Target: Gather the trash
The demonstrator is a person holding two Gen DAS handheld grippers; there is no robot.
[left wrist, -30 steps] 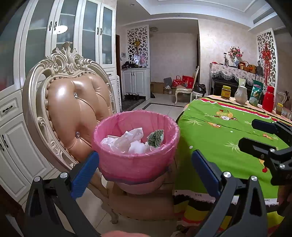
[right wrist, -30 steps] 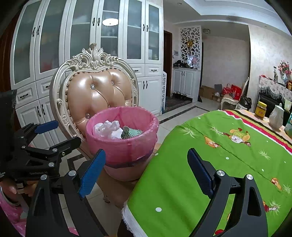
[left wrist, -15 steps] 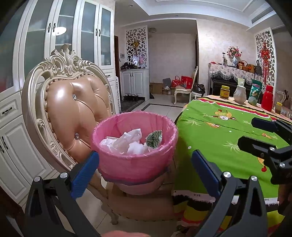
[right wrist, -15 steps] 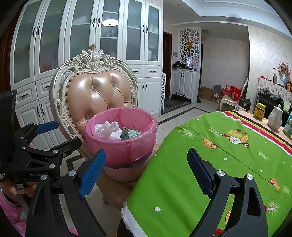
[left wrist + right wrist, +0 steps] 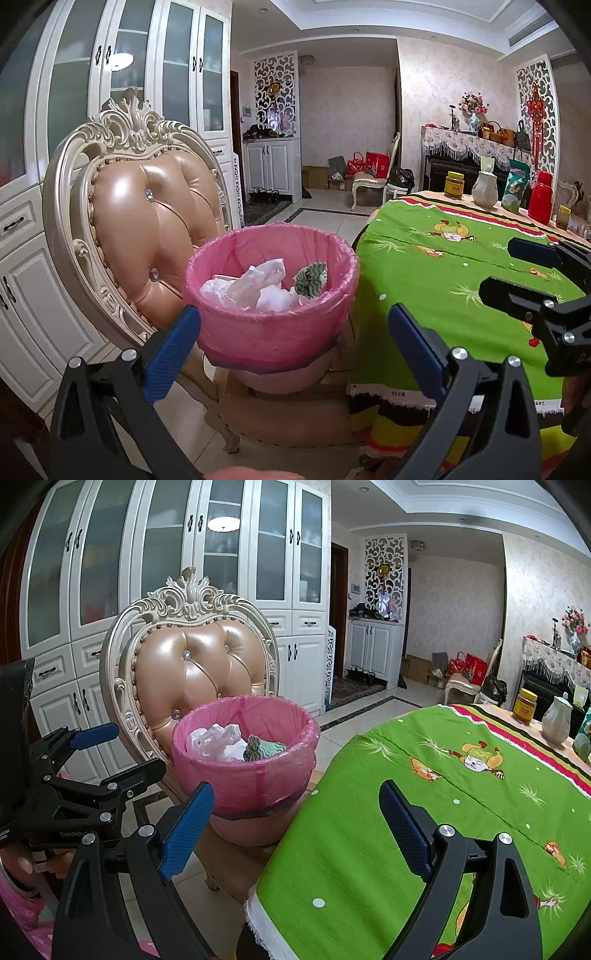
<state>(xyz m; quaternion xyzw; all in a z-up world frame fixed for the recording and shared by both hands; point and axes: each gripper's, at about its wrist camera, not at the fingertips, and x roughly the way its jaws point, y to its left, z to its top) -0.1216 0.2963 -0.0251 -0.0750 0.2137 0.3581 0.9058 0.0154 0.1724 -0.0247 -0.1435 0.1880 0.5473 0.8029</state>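
A bin lined with a pink bag [image 5: 271, 332] [image 5: 245, 771] stands on the seat of an ornate chair [image 5: 147, 221] [image 5: 199, 664]. Inside lie crumpled white plastic [image 5: 255, 286] [image 5: 218, 740] and a green patterned wad [image 5: 311, 278] [image 5: 263, 748]. My left gripper [image 5: 291, 347] is open and empty, just in front of the bin. My right gripper [image 5: 295, 823] is open and empty, over the table edge beside the bin. Each gripper shows in the other's view: the right one [image 5: 532, 273], the left one [image 5: 114, 751].
A table with a green cartoon cloth [image 5: 443, 280] [image 5: 424, 794] stands right of the chair. At its far end are a jar [image 5: 453, 184], a white jug [image 5: 484, 190], a snack bag [image 5: 516, 192] and a red flask [image 5: 540, 203]. White cabinets [image 5: 166, 572] stand behind the chair.
Both views have shifted only slightly; the bin sits a little lower and closer in the frames. Both grippers stay open and empty.
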